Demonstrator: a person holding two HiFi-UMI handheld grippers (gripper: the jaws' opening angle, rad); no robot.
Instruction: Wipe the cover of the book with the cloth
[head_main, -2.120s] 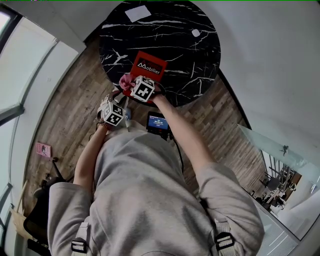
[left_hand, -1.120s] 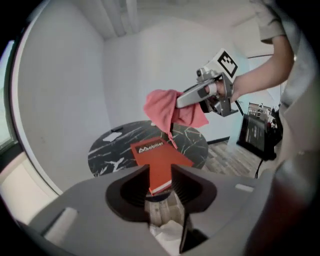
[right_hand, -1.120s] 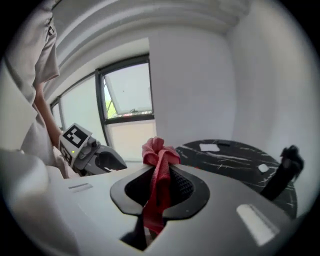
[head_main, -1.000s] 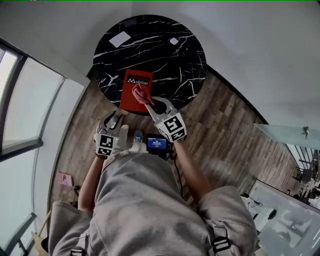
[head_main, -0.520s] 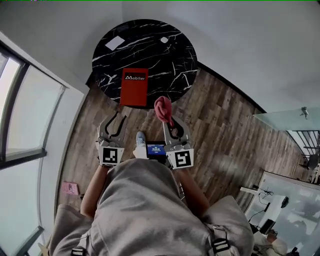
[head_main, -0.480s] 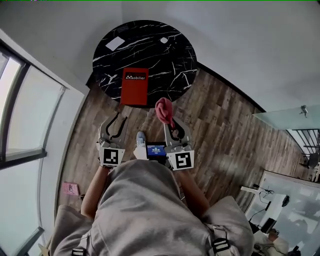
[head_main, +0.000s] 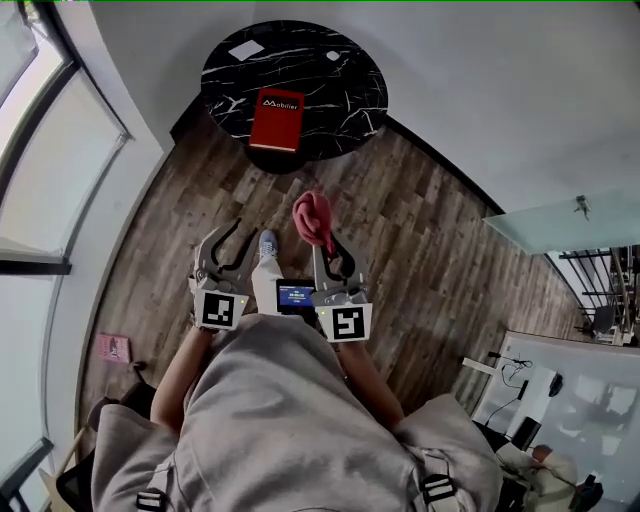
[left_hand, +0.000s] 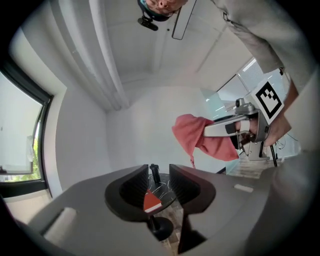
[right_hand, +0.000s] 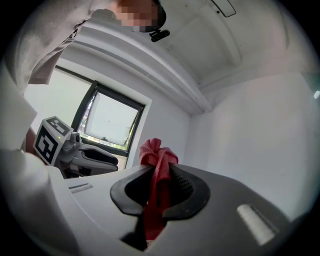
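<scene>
The red book lies shut on the round black marble table, near its front edge. Both grippers are held close to my body over the wooden floor, well back from the table. My right gripper is shut on the pink cloth, which bunches above its jaws. My left gripper stands open and empty. In the left gripper view the small, distant book shows through the gap of the left gripper, with the cloth hanging off to the right.
A white card and a small white piece lie at the table's far side. A device with a blue screen hangs at my waist. A window wall runs along the left, and a pink item lies on the floor.
The cloth came off the book in the right gripper. I have backed away from the table, so table and book now sit farther off. The left gripper stays open.
</scene>
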